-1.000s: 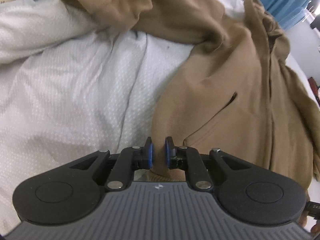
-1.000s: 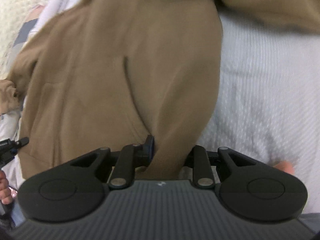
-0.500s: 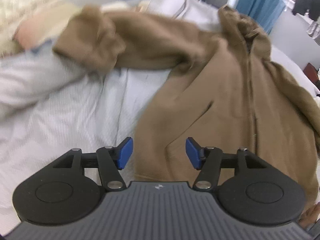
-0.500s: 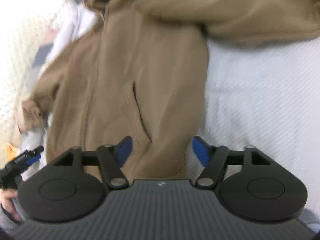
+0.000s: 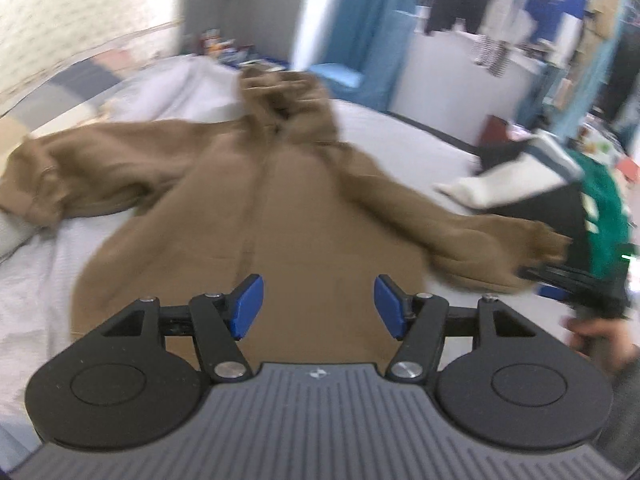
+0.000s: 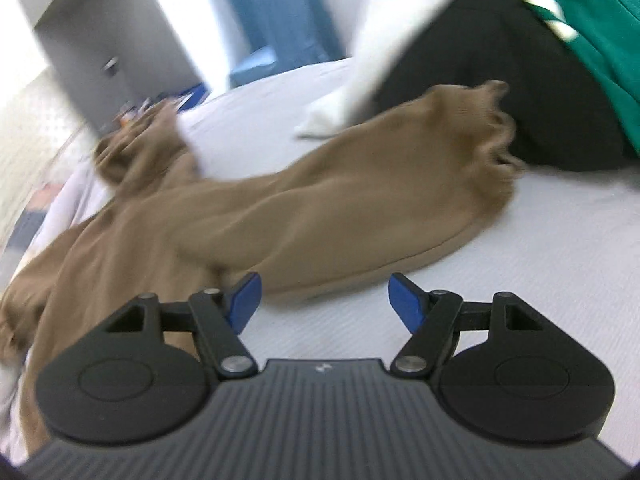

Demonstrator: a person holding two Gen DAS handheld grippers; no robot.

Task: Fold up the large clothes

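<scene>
A tan zip hoodie (image 5: pixel 288 208) lies front-up on the white bed sheet (image 5: pixel 36 280), hood at the far end, both sleeves spread out to the sides. My left gripper (image 5: pixel 318 306) is open and empty above the hoodie's hem. My right gripper (image 6: pixel 326 300) is open and empty over the sheet, just in front of the hoodie's right sleeve (image 6: pixel 360 208), whose cuff lies at the far right. The right gripper also shows at the right edge of the left wrist view (image 5: pixel 576 280). Both views are motion-blurred.
A pile of black, white and green clothes (image 6: pixel 540 60) lies on the bed past the sleeve cuff, also seen in the left wrist view (image 5: pixel 560 192). Blue curtains (image 5: pixel 352 12) and hanging clothes stand beyond the bed. A patterned quilt (image 5: pixel 60 88) lies at the far left.
Both grippers were shut on the hoodie's hem a second ago. They have opened, let it go and lifted back, and both views now look up along the bed.
</scene>
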